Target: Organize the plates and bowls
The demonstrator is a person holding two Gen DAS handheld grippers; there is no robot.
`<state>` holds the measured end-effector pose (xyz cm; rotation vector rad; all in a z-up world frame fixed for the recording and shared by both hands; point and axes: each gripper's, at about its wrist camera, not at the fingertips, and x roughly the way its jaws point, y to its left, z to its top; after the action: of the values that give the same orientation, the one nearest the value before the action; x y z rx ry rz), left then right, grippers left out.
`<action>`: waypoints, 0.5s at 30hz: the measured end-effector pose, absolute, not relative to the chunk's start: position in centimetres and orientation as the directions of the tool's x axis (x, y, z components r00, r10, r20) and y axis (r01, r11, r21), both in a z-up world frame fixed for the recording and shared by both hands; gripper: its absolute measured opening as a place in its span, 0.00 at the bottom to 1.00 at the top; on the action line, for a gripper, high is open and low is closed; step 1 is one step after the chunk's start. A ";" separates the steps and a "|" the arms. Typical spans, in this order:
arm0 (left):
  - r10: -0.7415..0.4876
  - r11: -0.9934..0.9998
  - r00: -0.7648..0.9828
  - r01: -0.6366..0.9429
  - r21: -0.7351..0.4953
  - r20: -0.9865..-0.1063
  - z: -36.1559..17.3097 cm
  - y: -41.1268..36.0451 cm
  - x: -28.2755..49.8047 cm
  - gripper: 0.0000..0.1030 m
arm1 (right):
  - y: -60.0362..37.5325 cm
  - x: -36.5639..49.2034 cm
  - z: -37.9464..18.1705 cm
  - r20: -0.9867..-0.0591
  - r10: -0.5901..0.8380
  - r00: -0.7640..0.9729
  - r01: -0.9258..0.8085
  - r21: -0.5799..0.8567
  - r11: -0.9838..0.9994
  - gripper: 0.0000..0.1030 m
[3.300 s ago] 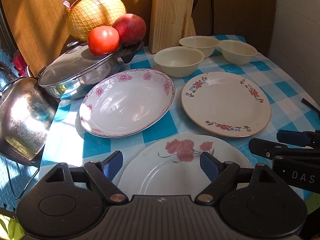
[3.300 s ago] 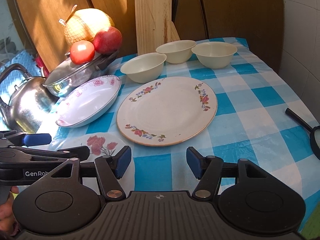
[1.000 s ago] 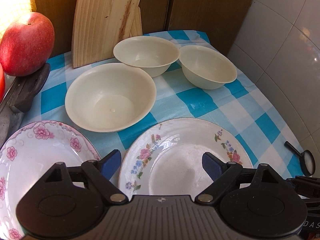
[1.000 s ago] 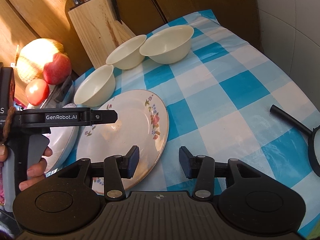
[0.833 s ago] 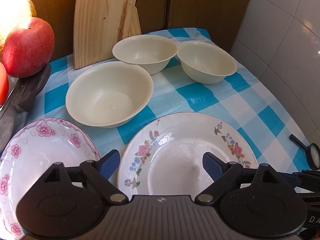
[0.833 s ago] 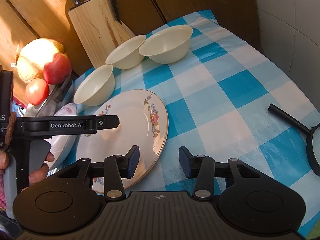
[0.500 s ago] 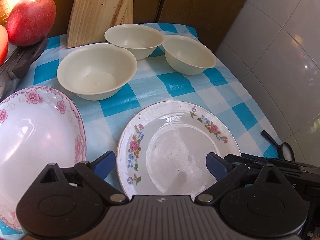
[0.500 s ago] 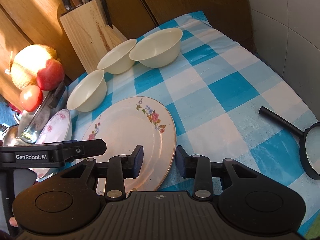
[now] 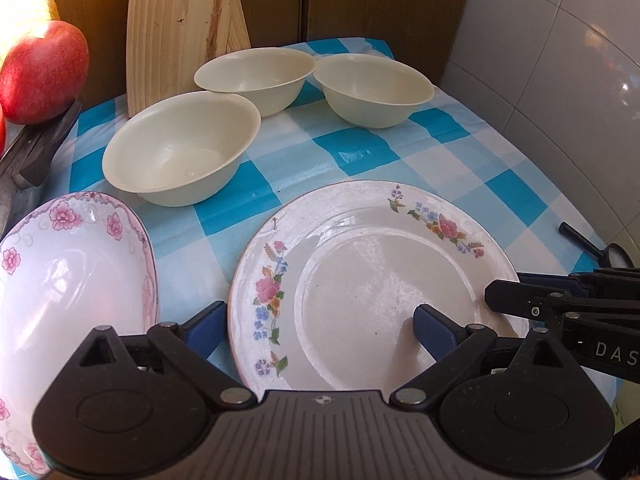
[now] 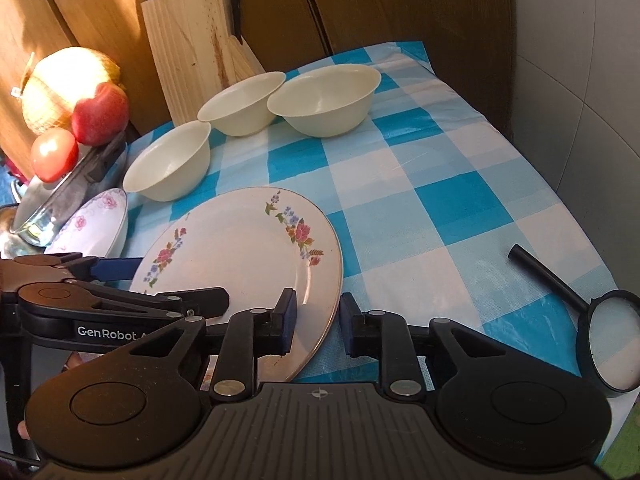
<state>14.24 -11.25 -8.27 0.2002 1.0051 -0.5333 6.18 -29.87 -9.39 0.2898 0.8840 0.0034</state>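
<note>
A cream plate with flower sprigs [image 9: 380,276] [image 10: 248,256] lies flat on the blue-checked cloth. My left gripper [image 9: 320,326] is wide open. Its left finger is outside the plate's left rim and its right finger is over the plate. My right gripper [image 10: 318,318] is open but narrow, and the plate's right rim runs between its fingers. A sliver of cloth shows between the rim and the right finger. Three cream bowls [image 9: 180,156] [image 9: 256,76] [image 9: 372,92] stand apart behind the plate. A deep white dish with pink flowers [image 9: 68,280] sits at the left.
A wooden knife block [image 10: 192,40] stands behind the bowls against wood panels. An apple [image 9: 40,72], a tomato [image 10: 54,154] and a netted fruit rest on a lidded pot [image 10: 60,200] at the left. A magnifying glass [image 10: 612,344] lies at the right, near the tiled wall.
My right gripper's fingers have narrowed further around the plate's right rim. My left gripper has moved in over the plate's left side, still wide open. The plate and bowls have not moved.
</note>
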 end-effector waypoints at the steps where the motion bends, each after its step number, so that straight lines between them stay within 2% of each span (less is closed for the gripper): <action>1: -0.329 0.857 0.426 0.509 -0.078 -0.843 -8.3 -11.3 14.2 0.92 | -29.6 6.2 -9.4 -0.763 0.108 0.638 0.109 0.228 0.968 0.31; 15: -0.342 0.872 0.425 0.476 -0.114 -0.838 -8.0 -11.1 14.3 0.88 | -28.4 5.8 -8.8 -0.743 0.039 0.668 0.078 0.121 0.990 0.32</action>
<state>14.33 -11.05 -8.04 0.1489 1.0099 -0.5138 5.80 -28.40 -8.77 0.1468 0.8403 -0.0221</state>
